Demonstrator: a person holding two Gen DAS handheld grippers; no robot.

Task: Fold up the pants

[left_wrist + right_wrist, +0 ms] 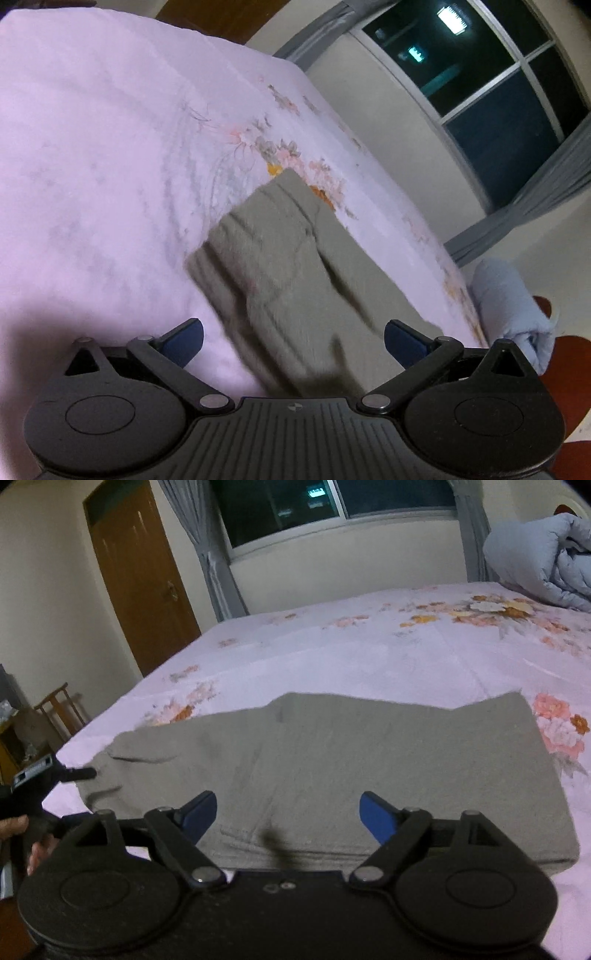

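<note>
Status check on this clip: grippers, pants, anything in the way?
Left gripper open, right gripper open, neither gripping. Grey pants lying folded on the floral bedsheet. Rolled blue quilt at the far corner, clear of the pants.

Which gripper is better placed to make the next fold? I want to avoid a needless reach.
Probably the right gripper: open, squarely over the gray pants' near edge, the whole folded stack spread before it. The left gripper, also open, views the pants obliquely from one end.
</note>
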